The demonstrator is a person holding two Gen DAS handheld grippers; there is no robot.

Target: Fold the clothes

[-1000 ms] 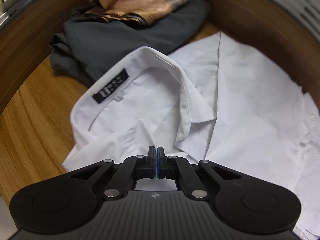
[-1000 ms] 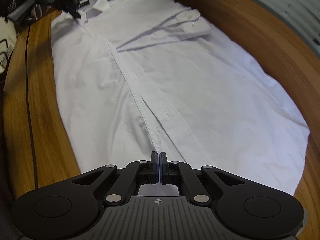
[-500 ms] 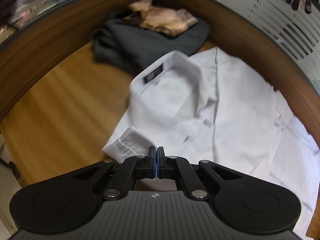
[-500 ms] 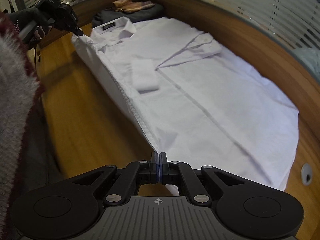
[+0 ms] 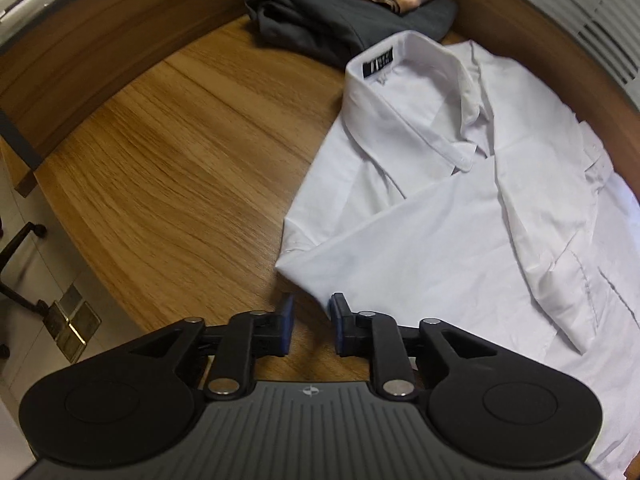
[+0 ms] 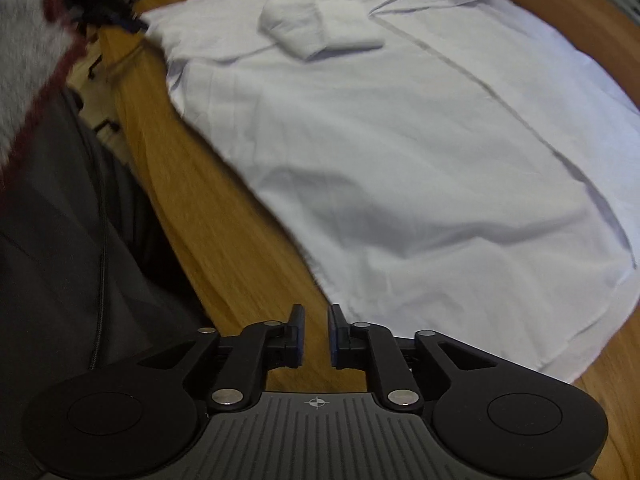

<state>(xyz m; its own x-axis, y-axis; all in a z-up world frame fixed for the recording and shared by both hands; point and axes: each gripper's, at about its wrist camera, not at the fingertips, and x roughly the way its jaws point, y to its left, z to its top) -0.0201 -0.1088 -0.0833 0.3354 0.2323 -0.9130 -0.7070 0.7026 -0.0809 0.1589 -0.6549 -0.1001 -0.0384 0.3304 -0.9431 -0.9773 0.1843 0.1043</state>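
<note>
We find the white shirt (image 5: 460,240) lying flat on the wooden table (image 5: 180,160), one side folded in, collar toward the folded dark garment (image 5: 340,20). The left gripper (image 5: 311,322) and right gripper (image 6: 316,330) both have jaws opening, with nothing between them; each hangs over bare wood just beside the shirt's edge. We judge the release sound; next, smooth the fold before taking the other side. The black collar label (image 5: 378,65) carries writing too small to read.

Wooden table (image 5: 168,152) under white shirt (image 5: 460,240)
</note>
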